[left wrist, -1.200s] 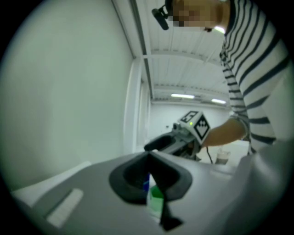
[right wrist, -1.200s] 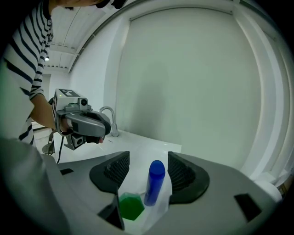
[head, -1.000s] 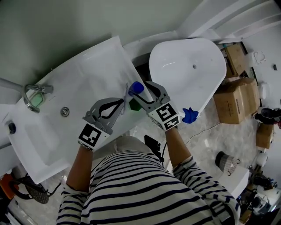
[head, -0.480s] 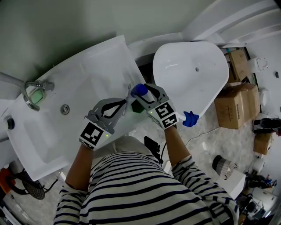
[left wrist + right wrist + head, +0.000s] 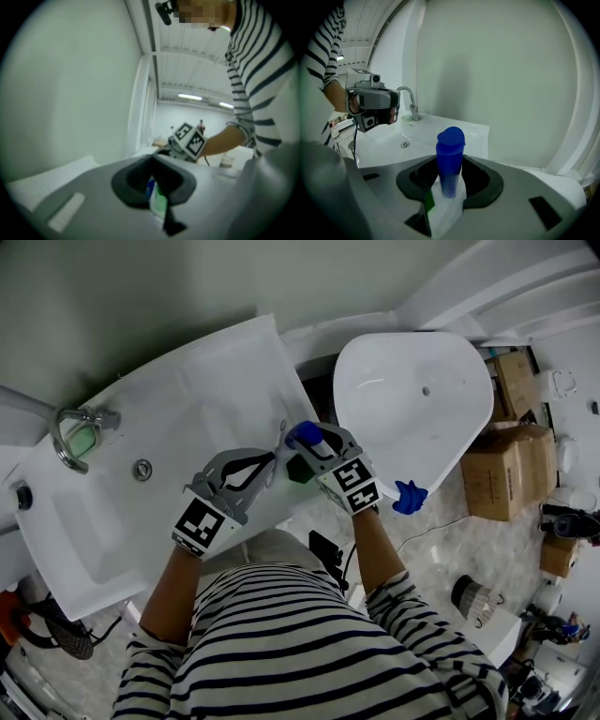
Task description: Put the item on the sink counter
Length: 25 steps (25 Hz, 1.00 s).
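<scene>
This looks like a bathroom-fixture storeroom or showroom. A white rectangular sink counter (image 5: 187,395) with a curved chrome tap (image 5: 70,432) fills the left. A white oval bathtub (image 5: 412,413) sits upper right, beside brown cardboard boxes (image 5: 502,465) on pale marbled floor (image 5: 441,545).

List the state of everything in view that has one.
right tool: jaws have just been closing, now shut on the blue bottle
blue bottle: upright, lid on, held at the edge of the sink counter; unclear whether it touches
left tool: shut, empty
faucet: no water running
</scene>
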### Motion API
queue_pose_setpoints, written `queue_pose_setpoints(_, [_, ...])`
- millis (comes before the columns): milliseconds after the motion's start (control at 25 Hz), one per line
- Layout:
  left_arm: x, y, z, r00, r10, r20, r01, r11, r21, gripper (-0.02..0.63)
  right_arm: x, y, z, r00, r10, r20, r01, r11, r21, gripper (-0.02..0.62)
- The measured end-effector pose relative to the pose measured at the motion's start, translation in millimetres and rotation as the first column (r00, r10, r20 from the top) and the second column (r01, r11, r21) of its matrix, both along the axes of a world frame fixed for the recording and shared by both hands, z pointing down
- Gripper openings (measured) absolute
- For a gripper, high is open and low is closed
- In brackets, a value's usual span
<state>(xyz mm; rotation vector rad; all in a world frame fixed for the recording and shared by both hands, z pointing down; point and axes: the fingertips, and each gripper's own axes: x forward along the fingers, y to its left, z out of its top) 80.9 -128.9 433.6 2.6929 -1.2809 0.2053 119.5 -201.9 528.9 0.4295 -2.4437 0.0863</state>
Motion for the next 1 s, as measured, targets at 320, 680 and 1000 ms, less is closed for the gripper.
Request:
queue_pose_setpoints(320, [-3.5,0.0,-1.7,1.0,-0.021,-0.006,0.021,1.0,0.002,0.005,1.2,0.3,0.1,1.0,0.005,-0.01,-0.005,1.0,-0.009,0.146])
queue_pose_setpoints(680, [-12.4,3.6,-2.4,0.999,-0.046,-0.007,0.046,0.999,0.002,0.005,1.2,-2.5,-0.4,0.999,0.003,-0.033,-0.004,1.0,-0.007,0.143])
queue_pose_setpoints(1000, [-26.1,10.9,-5.8,0.997,-0.076,-0.007,0.076,0.997,0.006,0.005,-1.7,-13.5,-21.6,0.999,0.015,-0.03,-0.015,1.0,0.016,0.143])
